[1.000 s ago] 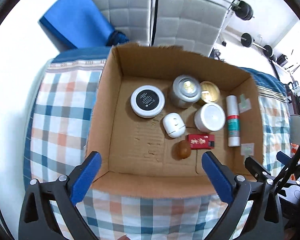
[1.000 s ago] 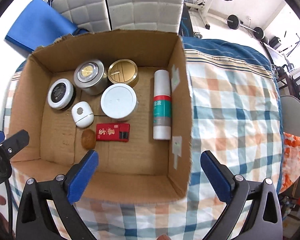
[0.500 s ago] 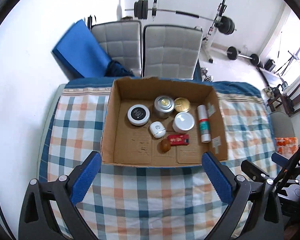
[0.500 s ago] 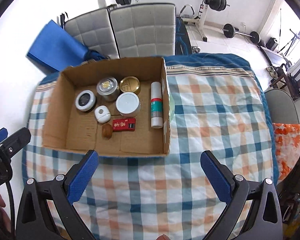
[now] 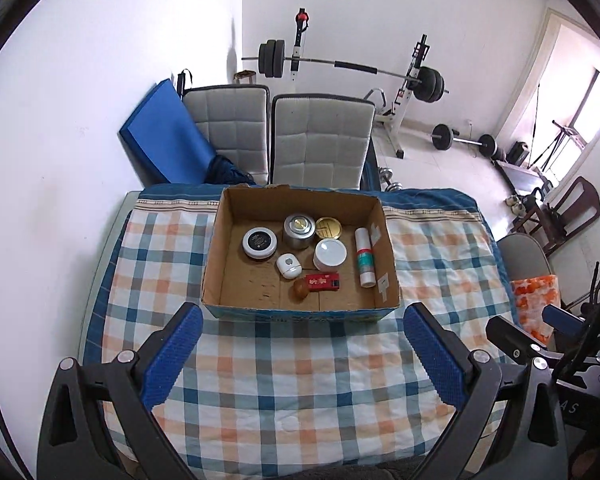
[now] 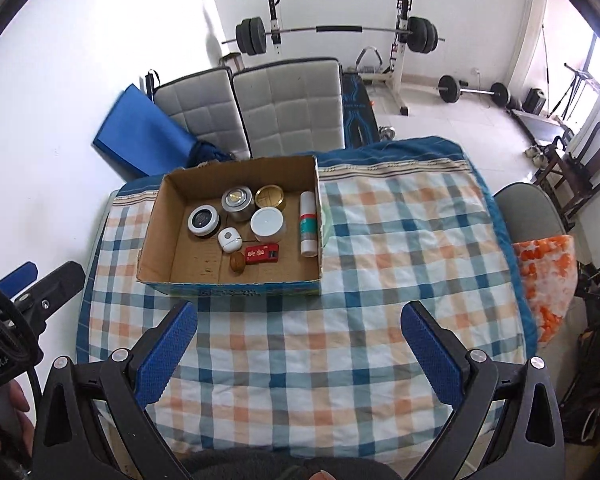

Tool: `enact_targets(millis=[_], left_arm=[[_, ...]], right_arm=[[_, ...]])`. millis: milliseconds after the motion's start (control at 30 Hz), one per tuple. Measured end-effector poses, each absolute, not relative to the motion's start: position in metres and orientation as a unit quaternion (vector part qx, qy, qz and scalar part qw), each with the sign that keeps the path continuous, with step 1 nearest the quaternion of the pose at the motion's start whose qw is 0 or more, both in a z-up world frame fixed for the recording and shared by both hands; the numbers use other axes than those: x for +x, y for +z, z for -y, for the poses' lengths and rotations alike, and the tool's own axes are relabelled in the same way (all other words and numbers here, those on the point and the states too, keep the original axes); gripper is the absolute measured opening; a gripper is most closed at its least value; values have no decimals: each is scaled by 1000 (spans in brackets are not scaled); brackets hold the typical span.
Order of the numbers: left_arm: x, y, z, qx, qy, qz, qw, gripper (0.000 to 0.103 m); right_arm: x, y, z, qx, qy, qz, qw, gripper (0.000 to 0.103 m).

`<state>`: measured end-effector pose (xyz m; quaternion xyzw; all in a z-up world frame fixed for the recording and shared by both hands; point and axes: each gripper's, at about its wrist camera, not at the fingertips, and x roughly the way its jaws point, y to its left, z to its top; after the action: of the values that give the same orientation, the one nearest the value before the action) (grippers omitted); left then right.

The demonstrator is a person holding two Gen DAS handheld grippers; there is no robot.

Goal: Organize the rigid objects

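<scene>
Both of your grippers hang above the checked tablecloth (image 5: 300, 380), the left gripper (image 5: 302, 354) and right gripper (image 6: 300, 350) with fingers spread wide and holding nothing. The cardboard box (image 5: 216, 264) sits at the table's far side. Inside it lie a black-lidded tin (image 5: 259, 242), silver tin (image 5: 299, 230), gold tin (image 5: 329, 228), white jar (image 5: 330, 254), spray can (image 5: 365, 256), small red box (image 5: 322, 282) and brown nut (image 5: 300, 290).

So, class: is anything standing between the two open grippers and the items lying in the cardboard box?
Only the box's own near wall. Bare checked cloth lies between both grippers, left and right, and the box; nothing covers its open top. Coming in from above clears the wall to reach the red box or white jar.
</scene>
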<state>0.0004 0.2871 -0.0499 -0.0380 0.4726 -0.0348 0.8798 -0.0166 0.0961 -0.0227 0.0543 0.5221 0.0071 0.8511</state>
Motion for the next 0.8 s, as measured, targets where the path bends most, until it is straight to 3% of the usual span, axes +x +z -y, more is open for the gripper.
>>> enact_targets(millis=[800], left_arm=[[-30,-16,-273,-20,-12,-435,900,103]], right_arm=[[-54,33,-82,27,-12,-463,886,103]])
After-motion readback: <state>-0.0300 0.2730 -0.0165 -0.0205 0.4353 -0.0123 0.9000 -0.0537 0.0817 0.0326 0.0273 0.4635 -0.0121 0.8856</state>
